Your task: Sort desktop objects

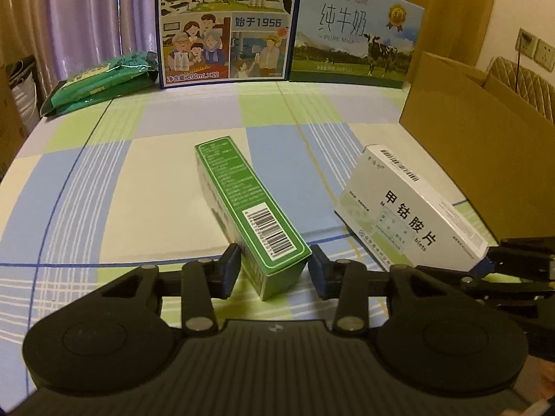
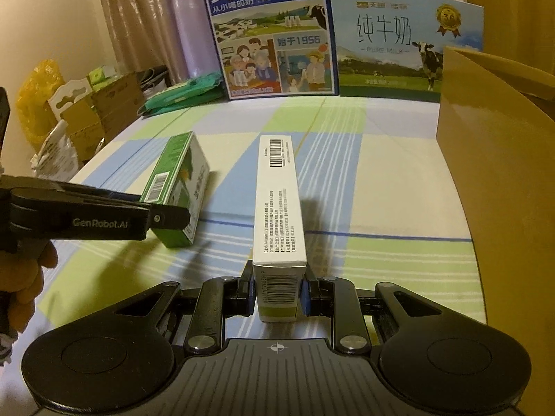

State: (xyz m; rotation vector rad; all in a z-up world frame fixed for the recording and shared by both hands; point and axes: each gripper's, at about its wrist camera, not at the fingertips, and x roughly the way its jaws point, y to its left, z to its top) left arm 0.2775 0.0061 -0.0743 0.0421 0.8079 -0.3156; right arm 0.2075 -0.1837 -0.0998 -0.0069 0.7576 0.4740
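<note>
Checked tablecloth (image 1: pixel 104 187); both grippers level, low.

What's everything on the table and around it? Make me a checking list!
Surface: checked blue, green and white tablecloth.
Job's things: green box lying on the cloth; white medicine box lifted on edge.
Clutter: two milk cartons, green packets, brown cardboard box.
Grippers: left gripper open around the green box's near end; right gripper shut on the white medicine box.
Cables: one hanging from the wall sockets.
Surroundings: curtains, boxes and bags beside the table.
</note>
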